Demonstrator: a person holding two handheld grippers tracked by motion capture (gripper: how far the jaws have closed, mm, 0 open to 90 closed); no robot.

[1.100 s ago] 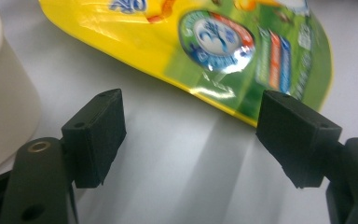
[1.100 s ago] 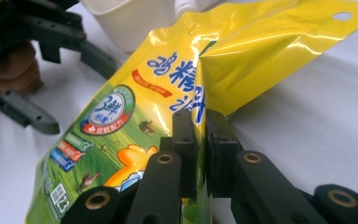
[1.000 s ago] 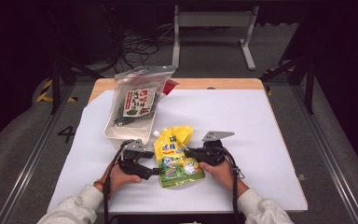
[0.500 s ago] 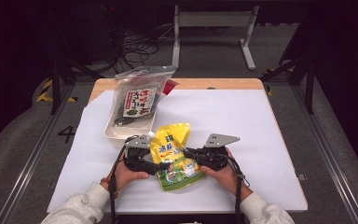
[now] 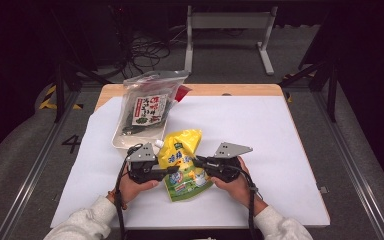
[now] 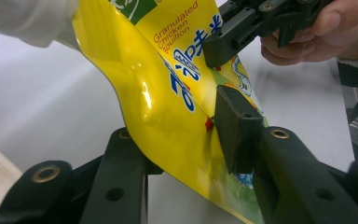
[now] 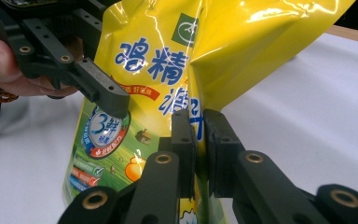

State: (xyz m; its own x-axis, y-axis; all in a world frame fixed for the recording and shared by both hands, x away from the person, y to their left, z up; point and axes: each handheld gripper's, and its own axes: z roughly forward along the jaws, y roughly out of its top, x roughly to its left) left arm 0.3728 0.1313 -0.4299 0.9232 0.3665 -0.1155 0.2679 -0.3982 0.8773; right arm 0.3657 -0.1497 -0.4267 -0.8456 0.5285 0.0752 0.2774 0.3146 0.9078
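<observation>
I've got the yellow pouch (image 5: 181,161) lifted off the near middle of the white bench (image 5: 280,150), left tool (image 5: 169,170) clamped on one edge, right tool (image 5: 196,161) pinched shut on the other. Pouch reads "Granulated Chicken Bouillon" plus blue Chinese characters, green logo, "3" badge. Clear snack bag (image 5: 147,107) with red-and-white label leans in a white tray (image 5: 120,144) behind.

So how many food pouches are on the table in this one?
2. A yellow pouch sits near the person, pinched between the left gripper and right gripper. A clear pouch lies farther back on a white tray. Anything beneath it is hidden.
</observation>
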